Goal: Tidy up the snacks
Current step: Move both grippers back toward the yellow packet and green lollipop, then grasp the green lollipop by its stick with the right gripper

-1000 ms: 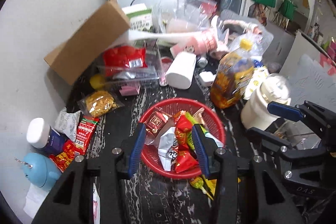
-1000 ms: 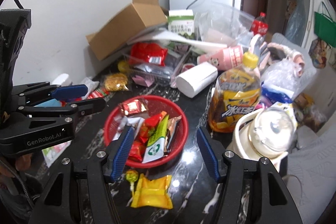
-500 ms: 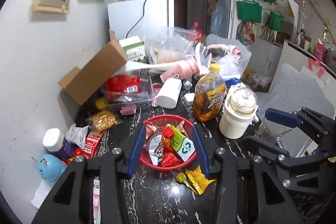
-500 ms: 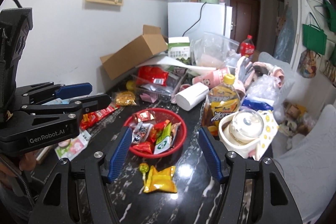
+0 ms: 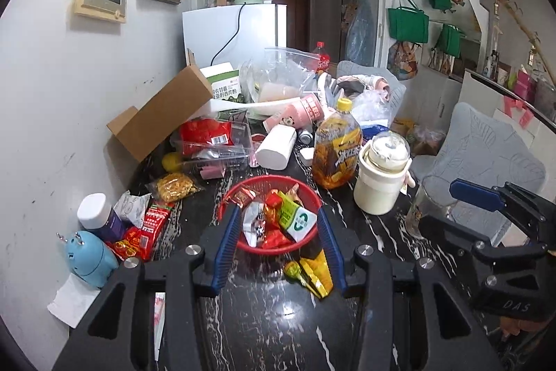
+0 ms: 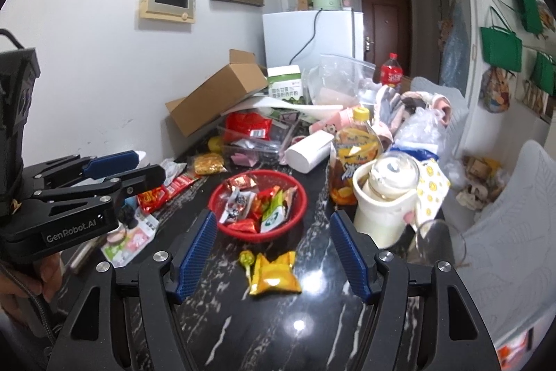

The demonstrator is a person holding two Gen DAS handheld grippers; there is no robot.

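Glossy black marble-patterned tabletop runs along a white wall, crowded at the far end with a tilted cardboard box, a clear plastic tray and crinkled bags. Near the middle sits the red plastic basket, a shallow slotted bowl already heaped with foil and paper snack wrappers; just in front of it, loose on the stone, lie a puffy yellow snack packet and a yellow-green lollipop on a thin stick. The right gripper hangs above these two with its ribbed blue pads spread wide and nothing between them; the left gripper is parted more narrowly, also empty, framing the basket's near rim. Risks, as I judge them: the slick packet could squirt out of a pinch on the polished surface, and the lollipop's slim stick could slip through the pads or roll away. A low sweep might nudge the light basket and spill its pile. To the right, a tall amber drink bottle, a cream ceramic jar with a glass lid and a clear glass stand close together; a careless swing of the right tool could knock them over.
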